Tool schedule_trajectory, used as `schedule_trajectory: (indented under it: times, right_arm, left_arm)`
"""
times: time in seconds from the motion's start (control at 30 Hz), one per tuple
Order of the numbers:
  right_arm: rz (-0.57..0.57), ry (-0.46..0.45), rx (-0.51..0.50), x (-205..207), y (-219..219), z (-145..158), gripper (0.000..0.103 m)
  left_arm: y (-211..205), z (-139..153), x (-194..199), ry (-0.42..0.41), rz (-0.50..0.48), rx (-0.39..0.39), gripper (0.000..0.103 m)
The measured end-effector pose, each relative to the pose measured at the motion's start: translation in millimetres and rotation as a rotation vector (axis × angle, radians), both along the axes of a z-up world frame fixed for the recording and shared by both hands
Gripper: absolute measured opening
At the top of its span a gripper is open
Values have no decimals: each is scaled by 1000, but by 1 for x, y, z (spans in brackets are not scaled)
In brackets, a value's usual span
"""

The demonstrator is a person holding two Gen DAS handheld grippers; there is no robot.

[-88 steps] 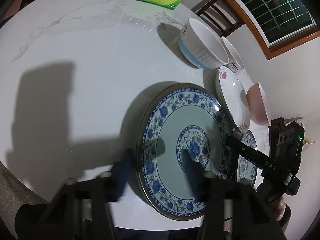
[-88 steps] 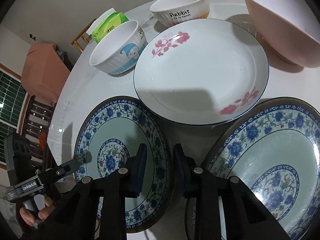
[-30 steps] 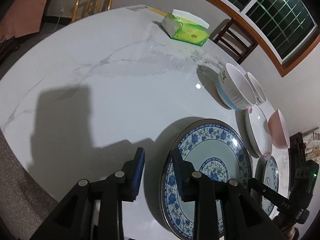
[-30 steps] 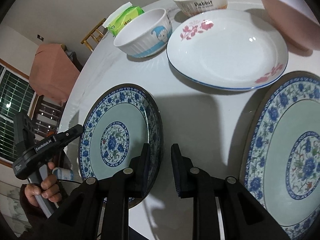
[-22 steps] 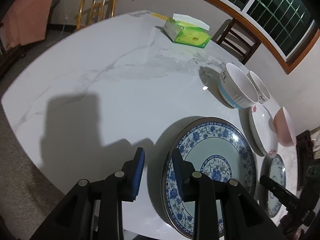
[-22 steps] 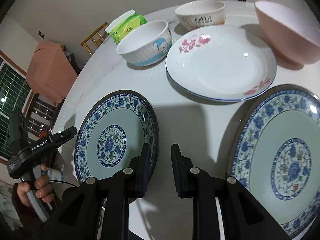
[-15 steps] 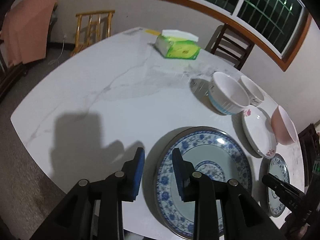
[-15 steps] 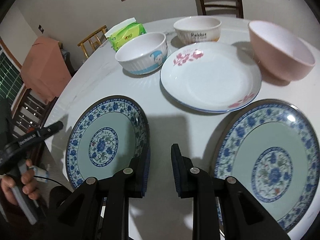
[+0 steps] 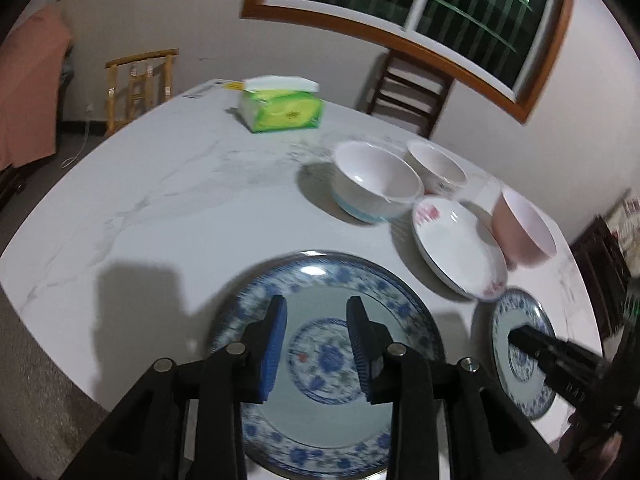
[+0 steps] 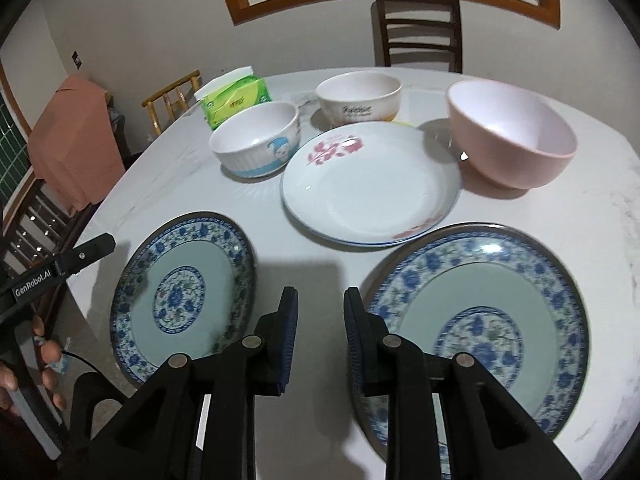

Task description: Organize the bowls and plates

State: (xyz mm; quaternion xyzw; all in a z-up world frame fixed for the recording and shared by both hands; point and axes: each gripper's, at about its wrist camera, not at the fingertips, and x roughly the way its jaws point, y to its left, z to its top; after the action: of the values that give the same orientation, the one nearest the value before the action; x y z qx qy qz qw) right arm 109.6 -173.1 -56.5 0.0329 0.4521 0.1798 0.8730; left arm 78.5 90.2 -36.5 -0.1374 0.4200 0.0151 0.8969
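Two blue-patterned plates lie at the table's near edge: one (image 10: 184,292) on the left, one (image 10: 480,320) on the right. A white plate with pink flowers (image 10: 372,188) lies behind them. Behind it stand a white bowl with a blue cartoon (image 10: 256,140), a white lettered bowl (image 10: 358,98) and a pink bowl (image 10: 510,136). My left gripper (image 9: 316,340) is open and empty, raised above the left blue plate (image 9: 328,360). My right gripper (image 10: 320,332) is open and empty, raised above the table between the two blue plates.
A green tissue pack (image 10: 234,98) sits at the far side of the white marble table (image 9: 160,192). Wooden chairs (image 10: 416,32) stand around the table. An orange cloth (image 10: 72,140) hangs over a chair at the left.
Both grippers have pulled back and tilted up from the plates, so more of the table and room shows. The left gripper has shifted over the left blue plate. Both stay open and empty.
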Motion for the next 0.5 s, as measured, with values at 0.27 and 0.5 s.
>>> schedule_trajectory:
  times: [0.27,0.5]
  right_arm:
    - [-41,-35,-29,-7,-27,8,23]
    - [-102,-45,-56,-12,-56,8,24]
  left_arm:
    - [-35,-18,17,151,-39,-49,33]
    - [-75,-18,26,154,-111,-67,33]
